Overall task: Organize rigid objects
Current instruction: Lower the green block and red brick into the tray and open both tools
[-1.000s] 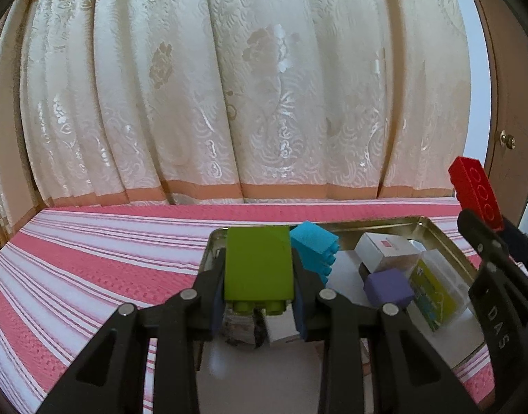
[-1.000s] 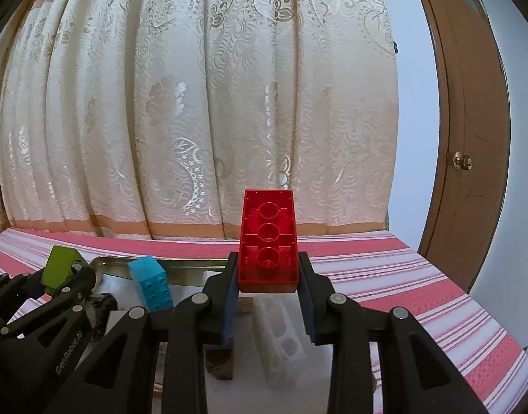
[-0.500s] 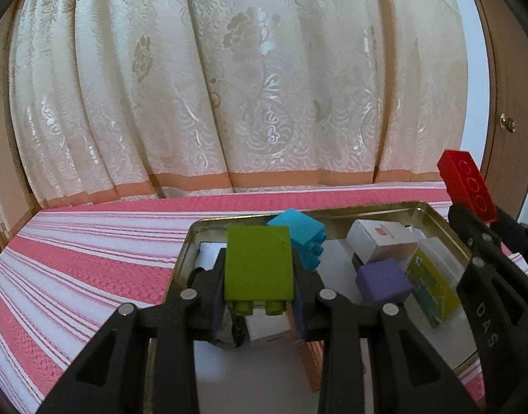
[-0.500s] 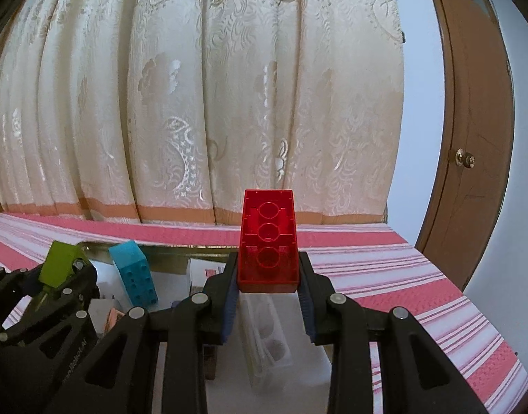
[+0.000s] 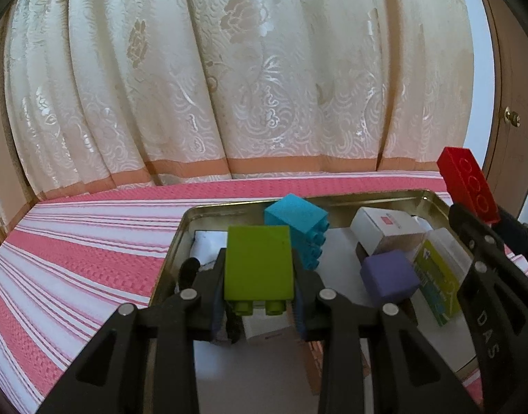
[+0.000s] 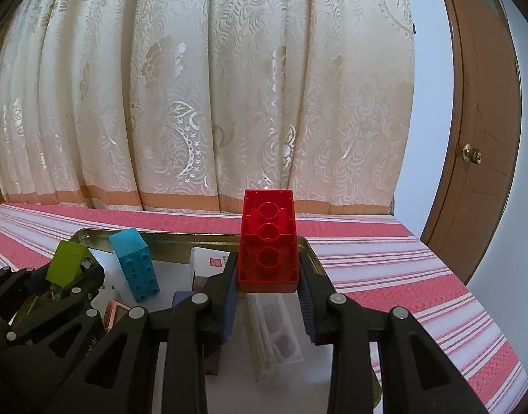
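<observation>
A cream brocade curtain with a tan hem fills the far wall; a brown wooden door with a small metal knob stands at far right. Below them the table is covered in woven cloth, striped pink and white, with bare cloth to the left of the tray and, in the right wrist view, to its right.

A shallow metal tray with rounded corners and a low raised rim sits on the cloth. Inside it a blue brick stands on end at the far side, studs facing right. To its right lie a white box, a purple cube, and a green-and-yellow carton, packed close together. A clear plastic case lies near the tray's right rim.

The left gripper is over the tray's left near part, its fingers clamped on a matte green brick with studs pointing back toward the camera. The right gripper is over the tray's right side, clamped on a glossy red brick whose hollow underside faces up.
</observation>
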`<state>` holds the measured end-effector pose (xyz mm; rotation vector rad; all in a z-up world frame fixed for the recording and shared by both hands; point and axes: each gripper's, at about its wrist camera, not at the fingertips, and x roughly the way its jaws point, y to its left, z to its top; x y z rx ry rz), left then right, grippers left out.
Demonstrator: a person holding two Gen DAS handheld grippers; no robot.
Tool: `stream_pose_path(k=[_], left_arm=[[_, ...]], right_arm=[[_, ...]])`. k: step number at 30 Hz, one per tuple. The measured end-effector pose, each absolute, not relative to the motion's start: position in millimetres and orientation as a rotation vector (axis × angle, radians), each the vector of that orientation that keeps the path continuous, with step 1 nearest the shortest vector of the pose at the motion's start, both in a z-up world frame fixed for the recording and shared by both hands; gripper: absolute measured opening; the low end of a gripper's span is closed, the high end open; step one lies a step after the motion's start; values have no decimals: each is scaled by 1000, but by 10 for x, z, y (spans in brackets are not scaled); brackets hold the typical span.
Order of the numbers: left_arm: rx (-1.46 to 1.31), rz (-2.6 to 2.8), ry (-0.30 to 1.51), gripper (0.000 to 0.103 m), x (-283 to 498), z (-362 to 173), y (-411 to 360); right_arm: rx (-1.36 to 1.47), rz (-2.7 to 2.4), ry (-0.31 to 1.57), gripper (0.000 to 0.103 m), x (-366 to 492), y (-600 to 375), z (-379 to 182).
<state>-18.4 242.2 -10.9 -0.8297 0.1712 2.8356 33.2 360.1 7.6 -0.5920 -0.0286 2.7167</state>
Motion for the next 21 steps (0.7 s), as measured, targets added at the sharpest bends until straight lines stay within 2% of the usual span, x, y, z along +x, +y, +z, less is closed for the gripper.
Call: stream_pose_path(k=[21], left_arm=[[-945, 2817, 188, 30, -290, -203, 2446]], right_arm=[[-743, 2697, -36, 35, 152, 3629, -44]])
